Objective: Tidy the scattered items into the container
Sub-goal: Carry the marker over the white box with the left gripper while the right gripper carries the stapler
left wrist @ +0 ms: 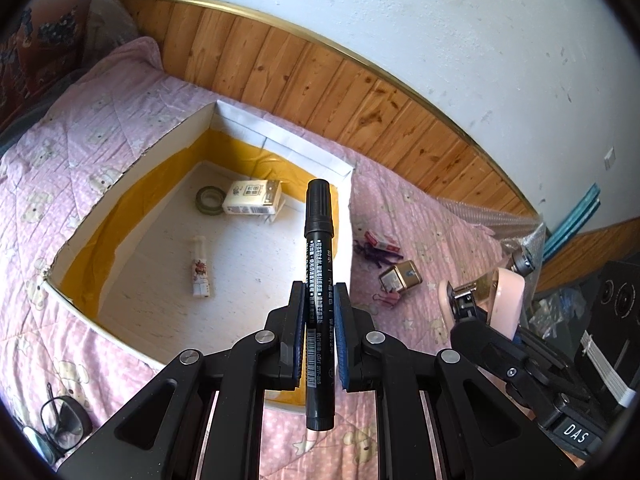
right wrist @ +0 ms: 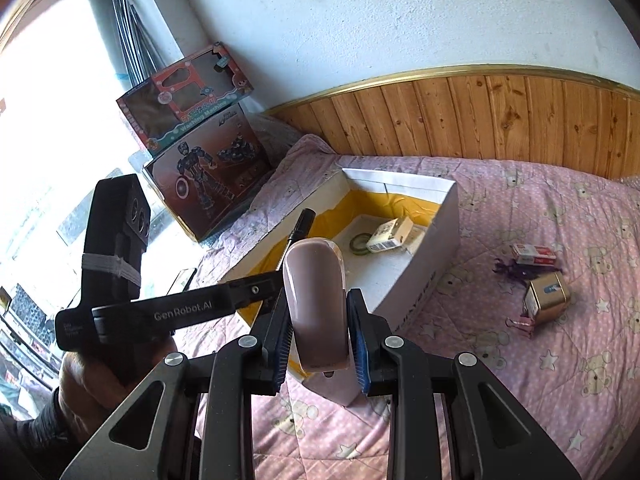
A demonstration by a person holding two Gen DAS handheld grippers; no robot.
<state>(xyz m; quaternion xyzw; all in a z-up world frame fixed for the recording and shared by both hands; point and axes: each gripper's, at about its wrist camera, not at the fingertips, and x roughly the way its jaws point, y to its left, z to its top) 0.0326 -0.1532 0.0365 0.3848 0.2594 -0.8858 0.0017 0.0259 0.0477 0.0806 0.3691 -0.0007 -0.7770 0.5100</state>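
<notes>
Grip status first: we find both tools loaded. The left gripper (left wrist: pixel 319 300) is clamped on a black marker (left wrist: pixel 319 280), its long axis running along the fingers, cap end forward and tail projecting back toward the camera. The right gripper (right wrist: pixel 319 316) is closed on a pink stapler (right wrist: pixel 318 304), likewise held lengthwise between the pads.

Location of the target: the white box (left wrist: pixel 280 148), lined with yellow tape along its inner walls, sits open on the pink quilt (left wrist: pixel 100 128). In the left wrist view the marker's cap hangs over the box's right wall, with the open floor ahead and to the left of it. In the right wrist view the stapler hovers at the near corner of the box (right wrist: pixel 448 208), the floor lying ahead of it.

Contents already inside number 3: a tape roll (left wrist: pixel 209 199), a white packet (left wrist: pixel 252 198) and a small white tube (left wrist: pixel 200 270).

Outstanding on the quilt, to the right of the box and apart from it: a red-and-white staple box (right wrist: pixel 534 255), a gold tin (right wrist: pixel 547 295), purple clips (right wrist: pixel 510 270) and a pink binder clip (right wrist: pixel 520 325).

We judge the left tool nearer to release, since its load already overlaps the opening; the right needs to travel further forward over the rim. Risk noted: the 2 tools stand close together at the same corner.
</notes>
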